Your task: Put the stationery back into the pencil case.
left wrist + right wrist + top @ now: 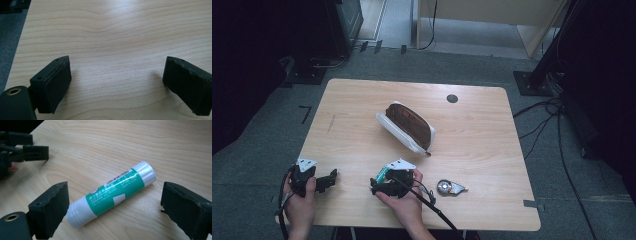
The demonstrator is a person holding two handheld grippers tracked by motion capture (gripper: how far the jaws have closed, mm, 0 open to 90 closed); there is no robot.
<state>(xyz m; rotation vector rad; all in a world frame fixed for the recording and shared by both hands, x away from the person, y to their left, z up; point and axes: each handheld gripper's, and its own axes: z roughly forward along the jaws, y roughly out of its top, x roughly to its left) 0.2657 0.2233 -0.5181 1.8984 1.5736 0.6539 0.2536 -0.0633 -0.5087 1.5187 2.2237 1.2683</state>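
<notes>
Right gripper (113, 206) jaws spread wide, glue stick (112, 193) lying untouched between them, frame centre; left gripper (116, 85) also apart over bare table (112, 30).

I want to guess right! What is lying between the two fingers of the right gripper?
A green and white glue stick lies on the table between the open fingers, seen in the right gripper view.

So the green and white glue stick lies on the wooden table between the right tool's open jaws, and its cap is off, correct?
Not quite. The green and white glue stick does lie on the wooden table between the right tool's open jaws, but its cap is on, as the right gripper view shows.
</notes>
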